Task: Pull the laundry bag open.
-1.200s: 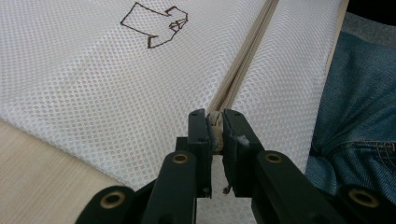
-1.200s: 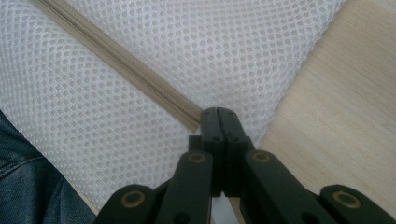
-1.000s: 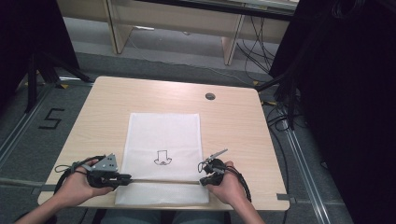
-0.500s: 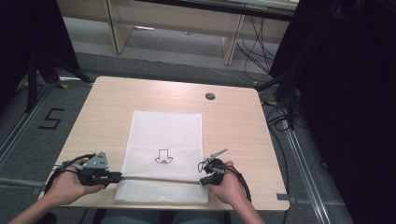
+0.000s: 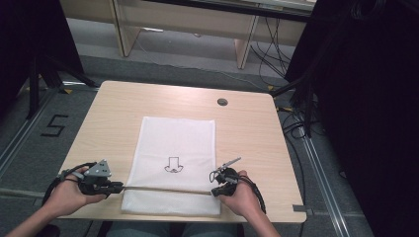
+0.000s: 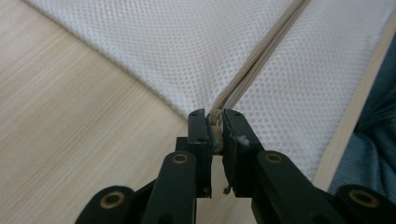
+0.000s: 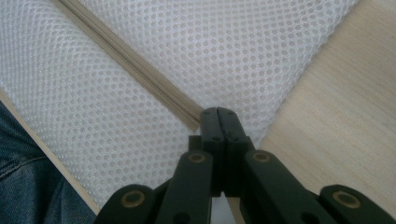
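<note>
A pale wood-grain table (image 5: 123, 106) is sitting on a grey floor, dark curtains hanging at both sides. Low in the centre of the high view a white mesh bag (image 5: 178, 143) is lying flat, rectangular, its fine honeycomb weave showing up close in the gripper views. A beige zipper (image 5: 168, 189) is running straight across its lower part, and a small black outline drawing is sitting mid-bag. At lower left, the left gripper (image 6: 215, 126) is clamping its black jaws on the zipper's end at the bag's edge. At lower right, the right gripper (image 7: 218, 122) is pinching the mesh just beside the zipper's other end, jaws pressed together.
</note>
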The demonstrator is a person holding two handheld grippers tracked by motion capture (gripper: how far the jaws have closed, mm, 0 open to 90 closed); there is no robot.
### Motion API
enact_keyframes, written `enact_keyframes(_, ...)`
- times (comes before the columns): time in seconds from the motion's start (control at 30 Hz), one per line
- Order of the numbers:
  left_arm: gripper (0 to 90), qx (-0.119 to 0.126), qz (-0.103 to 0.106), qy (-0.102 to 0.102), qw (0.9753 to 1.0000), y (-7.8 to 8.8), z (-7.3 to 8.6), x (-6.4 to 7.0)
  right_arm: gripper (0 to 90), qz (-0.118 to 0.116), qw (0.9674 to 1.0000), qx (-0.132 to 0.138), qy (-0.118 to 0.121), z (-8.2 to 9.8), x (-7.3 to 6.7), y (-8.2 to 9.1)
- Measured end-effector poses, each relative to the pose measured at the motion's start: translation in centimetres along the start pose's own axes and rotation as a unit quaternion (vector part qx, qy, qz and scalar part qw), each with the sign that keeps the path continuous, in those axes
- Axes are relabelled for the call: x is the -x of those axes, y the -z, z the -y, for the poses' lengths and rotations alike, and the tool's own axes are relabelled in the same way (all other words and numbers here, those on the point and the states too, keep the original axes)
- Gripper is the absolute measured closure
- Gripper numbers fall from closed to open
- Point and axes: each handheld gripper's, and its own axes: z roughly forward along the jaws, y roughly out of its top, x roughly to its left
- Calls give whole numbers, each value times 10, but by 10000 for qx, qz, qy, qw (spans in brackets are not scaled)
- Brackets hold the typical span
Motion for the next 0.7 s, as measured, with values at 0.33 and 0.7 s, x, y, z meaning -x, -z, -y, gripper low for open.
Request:
enact_keyframes(0.33,818,-217,19,7,9998,-5,3,-4,900,-17,10000,3,-1,0,0,0)
enact_keyframes(0.7,811,-334,2,-184,9993,-13,2,-9,900,-39,10000,27,45,0,1,0)
